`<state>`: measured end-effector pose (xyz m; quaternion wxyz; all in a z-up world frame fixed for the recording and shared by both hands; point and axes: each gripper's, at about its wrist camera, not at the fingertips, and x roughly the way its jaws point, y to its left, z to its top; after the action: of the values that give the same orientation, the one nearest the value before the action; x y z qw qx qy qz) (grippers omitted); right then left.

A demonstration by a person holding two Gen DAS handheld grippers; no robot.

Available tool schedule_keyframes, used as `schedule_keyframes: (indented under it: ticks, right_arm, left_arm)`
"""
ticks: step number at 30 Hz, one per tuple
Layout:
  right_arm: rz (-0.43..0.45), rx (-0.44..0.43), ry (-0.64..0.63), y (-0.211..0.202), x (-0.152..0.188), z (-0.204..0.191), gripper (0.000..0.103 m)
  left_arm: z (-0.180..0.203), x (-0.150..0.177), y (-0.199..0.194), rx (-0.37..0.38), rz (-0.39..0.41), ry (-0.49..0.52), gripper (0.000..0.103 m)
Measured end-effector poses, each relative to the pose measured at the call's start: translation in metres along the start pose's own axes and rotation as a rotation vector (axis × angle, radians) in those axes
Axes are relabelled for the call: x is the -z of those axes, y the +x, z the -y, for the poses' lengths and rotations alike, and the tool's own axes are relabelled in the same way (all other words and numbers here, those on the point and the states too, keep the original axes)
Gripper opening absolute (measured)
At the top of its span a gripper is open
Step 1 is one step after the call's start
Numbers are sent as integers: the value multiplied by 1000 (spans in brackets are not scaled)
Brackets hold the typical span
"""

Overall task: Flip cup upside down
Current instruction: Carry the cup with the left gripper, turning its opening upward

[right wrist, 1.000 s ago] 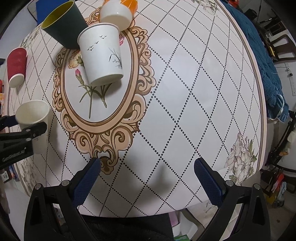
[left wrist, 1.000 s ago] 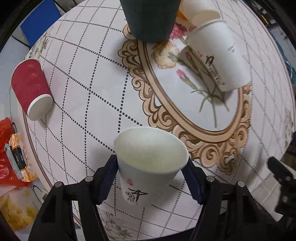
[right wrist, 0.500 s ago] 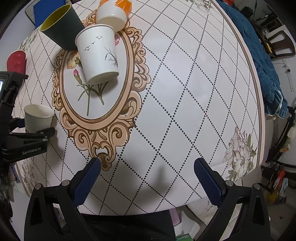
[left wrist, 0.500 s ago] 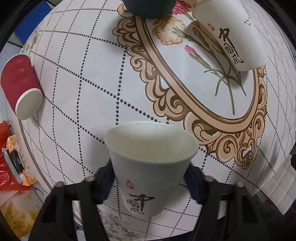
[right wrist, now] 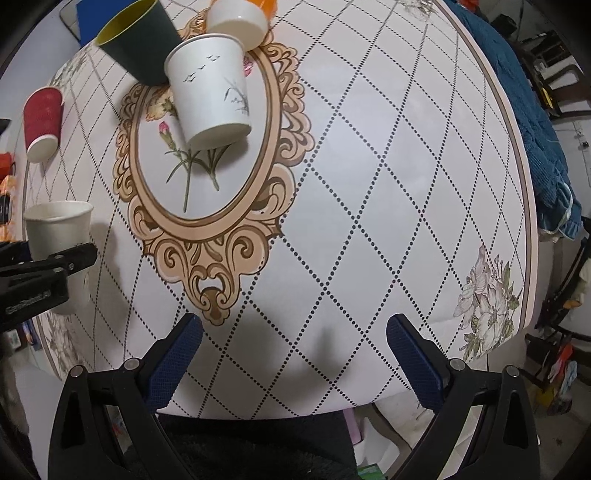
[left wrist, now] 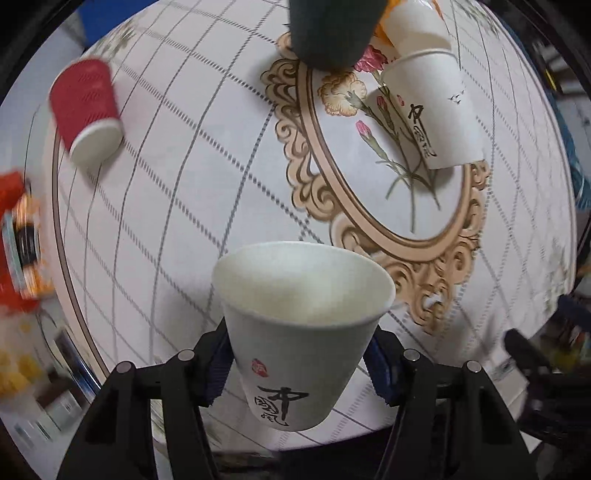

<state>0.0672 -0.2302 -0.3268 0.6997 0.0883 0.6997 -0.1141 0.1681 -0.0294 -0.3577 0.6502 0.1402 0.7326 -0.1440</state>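
Observation:
My left gripper [left wrist: 297, 363] is shut on a white paper cup [left wrist: 301, 332] with black calligraphy and holds it upright, mouth up, above the table's near left part. The cup is empty. The same cup [right wrist: 59, 236] and left gripper [right wrist: 55, 258] show at the left edge of the right wrist view. My right gripper [right wrist: 295, 354] is open and empty above the front of the table [right wrist: 369, 184].
An upside-down white cup [right wrist: 210, 96] stands in the oval floral print. A dark green cup [right wrist: 136, 40], an upside-down orange-and-white cup [right wrist: 240, 18] and an upside-down red cup [right wrist: 41, 123] stand farther back. Blue cloth [right wrist: 535, 122] lies beyond the right edge. Snack packets [left wrist: 18, 236] lie left.
My left gripper has lifted the white cup off the table and drawn back a little. The right gripper has barely moved.

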Motion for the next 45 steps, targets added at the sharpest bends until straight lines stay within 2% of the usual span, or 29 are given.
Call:
schedule_keyframes:
  ticks: [7,13,17,25,34,45]
  right_arm:
    - [6,-27,-77,-1,18,0,102]
    - [4,-38,-147,1,33,-3,102]
    - [-16,-33,-183,11,43,-2,101]
    - [-63,-21,-189,26,53,-1,101]
    - [-84,6,-144,38,46,-2,101]
    - [-91,14,-124,41,24,-11,102]
  left_arm:
    - [5,58,-9,67,-9,-166,60]
    - [0,79,-10,110,-11,-280,60]
    - [-4,69,-5,124,-32,-322,60]
    - [-2,74,36,133,-108,-335,60]
    - [7,52,61,110,-120,-280,60]
    - [5,30,68,138,-138,-298,63]
